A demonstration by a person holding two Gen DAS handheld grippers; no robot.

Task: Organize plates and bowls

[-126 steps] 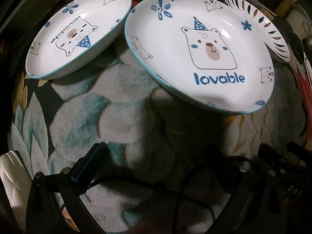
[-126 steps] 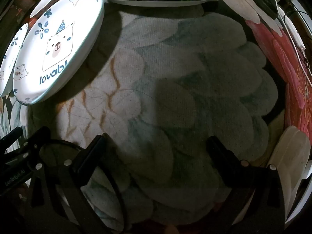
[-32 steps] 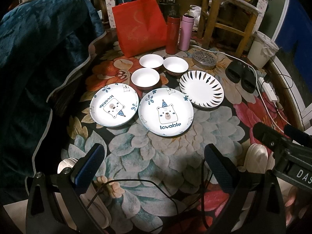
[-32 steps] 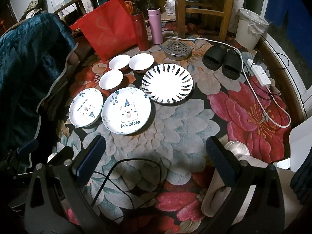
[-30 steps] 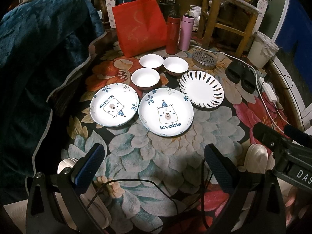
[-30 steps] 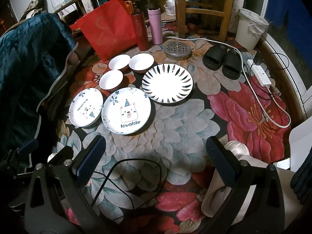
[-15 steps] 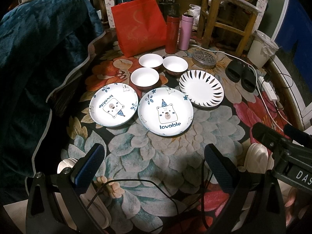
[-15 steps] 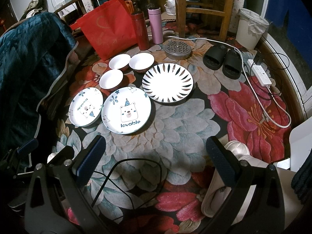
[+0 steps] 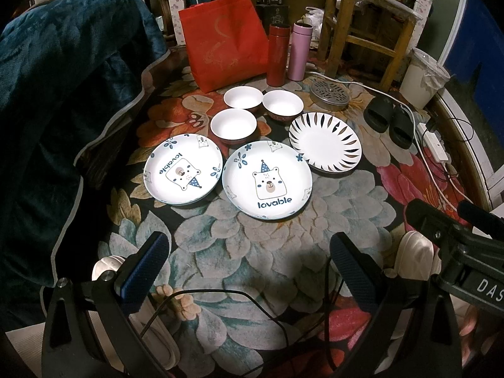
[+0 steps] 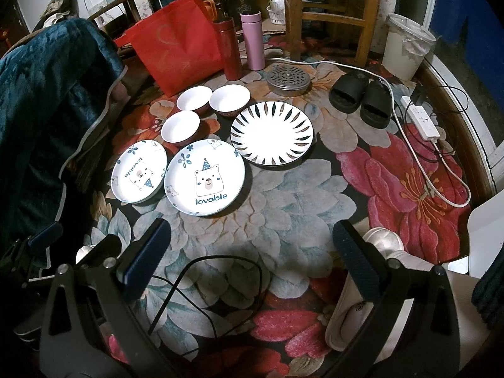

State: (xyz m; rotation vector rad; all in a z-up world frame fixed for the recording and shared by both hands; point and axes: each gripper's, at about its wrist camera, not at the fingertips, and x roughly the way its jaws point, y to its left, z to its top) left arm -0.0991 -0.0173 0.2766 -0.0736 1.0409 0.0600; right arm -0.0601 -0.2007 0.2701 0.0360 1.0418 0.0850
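On a flowered rug lie two white bear plates marked "lovable", a larger one (image 9: 267,180) (image 10: 204,177) and a smaller one (image 9: 183,168) (image 10: 139,171) to its left. A black-and-white striped plate (image 9: 325,145) (image 10: 272,133) lies to the right. Behind them stand three small white bowls (image 9: 233,123) (image 9: 243,98) (image 9: 283,102) (image 10: 180,126). My left gripper (image 9: 249,271) and right gripper (image 10: 249,258) are both open, held high and well back from the dishes, with nothing between the fingers.
A red bag (image 9: 226,37), a red flask (image 9: 277,54) and a pink flask (image 9: 300,51) stand behind the bowls. A round metal grate (image 9: 329,95), black slippers (image 9: 390,119), a power strip with cable (image 10: 422,123) and a bin (image 10: 406,47) lie right. A blue blanket (image 9: 63,94) fills the left.
Nothing has moved over the last second. About four seconds ago both grippers were low, close to the plates; now they are high and far back.
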